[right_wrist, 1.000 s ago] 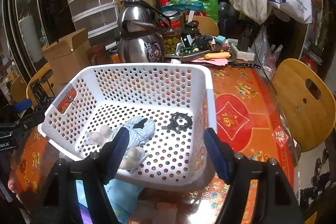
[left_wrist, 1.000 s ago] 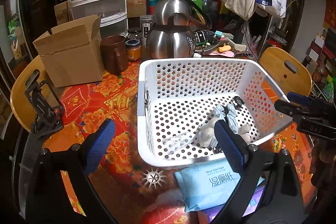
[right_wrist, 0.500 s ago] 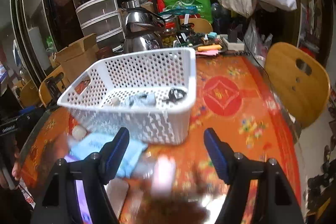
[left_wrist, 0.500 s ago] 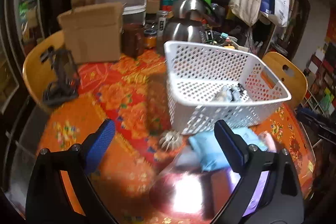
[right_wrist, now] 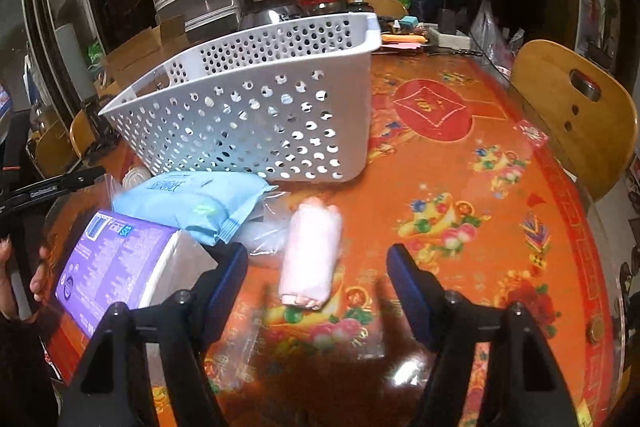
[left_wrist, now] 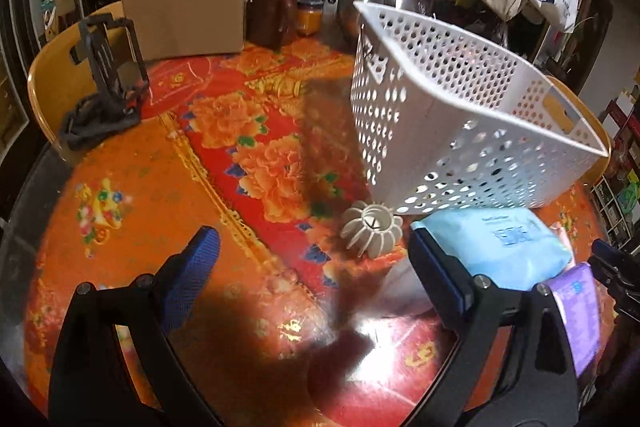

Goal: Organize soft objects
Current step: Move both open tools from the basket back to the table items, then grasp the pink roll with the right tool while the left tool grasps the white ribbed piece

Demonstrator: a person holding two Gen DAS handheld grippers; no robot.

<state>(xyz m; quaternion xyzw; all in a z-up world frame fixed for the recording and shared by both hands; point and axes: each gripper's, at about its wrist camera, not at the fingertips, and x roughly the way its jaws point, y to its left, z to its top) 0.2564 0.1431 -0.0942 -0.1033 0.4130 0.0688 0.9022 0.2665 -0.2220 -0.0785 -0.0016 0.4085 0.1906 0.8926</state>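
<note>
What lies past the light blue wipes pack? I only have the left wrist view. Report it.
Observer: A pale pink rolled cloth lies on the orange floral tablecloth.
Operator: Give me the right gripper's state.
Observer: The right gripper is open and empty, aimed at that roll.
Operator: Place the basket relative to it.
Observer: The white perforated plastic basket stands behind the roll, not touching it.
</note>
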